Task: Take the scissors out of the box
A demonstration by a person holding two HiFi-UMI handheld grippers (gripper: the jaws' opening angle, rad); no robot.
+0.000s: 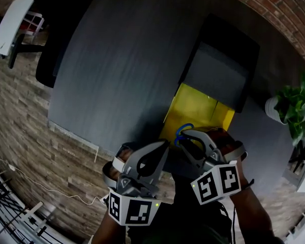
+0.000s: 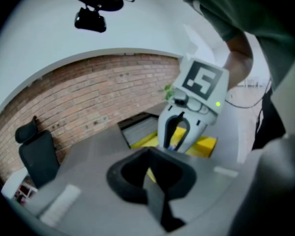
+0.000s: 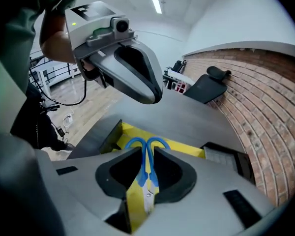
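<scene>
My right claw (image 3: 147,154) pinches the scissors (image 3: 148,173) above the yellow box (image 1: 193,111) at mid-frame (barely lifted clear, I judge); left claw (image 2: 150,154) pressed together, empty.

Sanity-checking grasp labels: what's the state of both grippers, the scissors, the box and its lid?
right gripper: jaws shut on the scissors, just below the handles.
left gripper: jaws shut, nothing between them.
scissors: blades closed, blue handle loops over the box.
box: open, yellow inside.
lid: folded back behind the box.
</scene>
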